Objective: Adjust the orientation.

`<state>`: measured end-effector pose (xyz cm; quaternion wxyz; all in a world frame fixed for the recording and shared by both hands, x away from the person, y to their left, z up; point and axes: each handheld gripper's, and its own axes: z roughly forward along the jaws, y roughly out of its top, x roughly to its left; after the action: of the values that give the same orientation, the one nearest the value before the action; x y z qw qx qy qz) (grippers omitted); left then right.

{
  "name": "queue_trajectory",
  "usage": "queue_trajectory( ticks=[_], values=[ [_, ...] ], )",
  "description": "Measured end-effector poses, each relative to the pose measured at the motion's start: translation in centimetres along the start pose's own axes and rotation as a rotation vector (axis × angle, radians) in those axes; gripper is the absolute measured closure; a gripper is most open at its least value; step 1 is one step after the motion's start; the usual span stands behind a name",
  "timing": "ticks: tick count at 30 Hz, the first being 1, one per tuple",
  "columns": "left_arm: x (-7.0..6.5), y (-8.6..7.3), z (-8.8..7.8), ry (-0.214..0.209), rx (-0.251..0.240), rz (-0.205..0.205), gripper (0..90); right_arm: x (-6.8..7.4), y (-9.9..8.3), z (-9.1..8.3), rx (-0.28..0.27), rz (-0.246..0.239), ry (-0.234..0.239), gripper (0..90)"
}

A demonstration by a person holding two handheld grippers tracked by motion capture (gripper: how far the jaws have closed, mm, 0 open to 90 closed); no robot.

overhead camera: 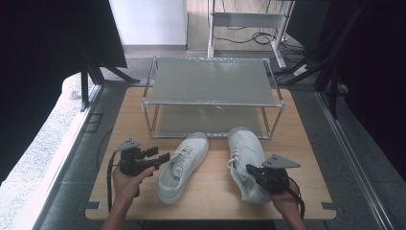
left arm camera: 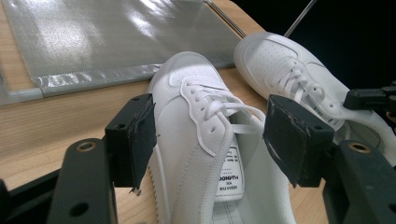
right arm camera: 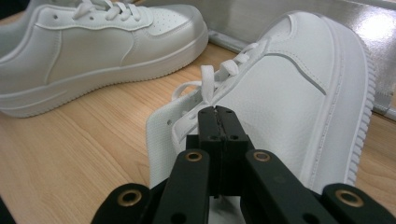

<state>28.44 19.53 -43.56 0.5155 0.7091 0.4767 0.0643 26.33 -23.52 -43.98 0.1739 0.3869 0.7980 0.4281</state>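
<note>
Right gripper (right arm camera: 217, 114): jaws clenched tight on the collar edge of the right shoe (right arm camera: 299, 93), near the top lace eyelets; the pads meet with only thin material between them. That shoe is tipped onto its side, sole turned away from the gripper, on the wooden counter (right arm camera: 70, 154).

Left gripper (left arm camera: 210, 135): jaws released, pads standing wide to either side of the left shoe (left arm camera: 196, 140) at its laced opening. Whether the left pad grazes the shoe's side cannot be told; the right one is apart. This shoe sits upright on its sole.

High view: both white shoes lie side by side, toes toward a two-tier metal rack (overhead camera: 210, 81) at the counter's far side. Right shoe (overhead camera: 246, 153) toe just at the rack's lower shelf.
</note>
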Motion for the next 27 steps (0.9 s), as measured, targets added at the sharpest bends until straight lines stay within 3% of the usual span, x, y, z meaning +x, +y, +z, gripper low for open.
queue_trajectory(
  ticks=[3, 7, 14, 18, 21, 24, 27],
  values=[
    [0.1, 0.0, 0.1, 0.006, 0.004, -0.007, 34.4, -0.8, -0.2, -0.3, -0.01, 0.021, 0.015, 90.0],
    [0.2, -0.1, 0.1, 0.007, 0.006, -0.014, 34.6, -1.8, -0.3, -0.9, -0.019, 0.039, -0.009, 90.0],
    [0.2, -0.1, 0.2, 0.007, 0.009, -0.016, 34.6, -3.8, -1.0, -1.6, -0.041, 0.068, -0.004, 90.0],
    [0.2, -0.2, 0.2, 0.01, 0.01, -0.018, 34.8, -5.3, -1.4, -2.2, -0.031, 0.081, -0.066, 90.0],
    [0.2, -0.2, 0.4, 0.01, 0.013, -0.019, 34.9, -6.9, -2.2, -2.5, -0.007, 0.134, -0.119, 90.0],
    [0.3, -0.4, 0.6, 0.01, 0.017, -0.026, 34.9, -7.9, -2.8, -2.6, -0.039, 0.213, -0.071, 90.0],
    [0.3, -0.4, 0.6, 0.013, 0.016, -0.028, 35.0, -7.5, -2.4, -3.0, -0.034, 0.181, -0.126, 90.0]
  ],
)
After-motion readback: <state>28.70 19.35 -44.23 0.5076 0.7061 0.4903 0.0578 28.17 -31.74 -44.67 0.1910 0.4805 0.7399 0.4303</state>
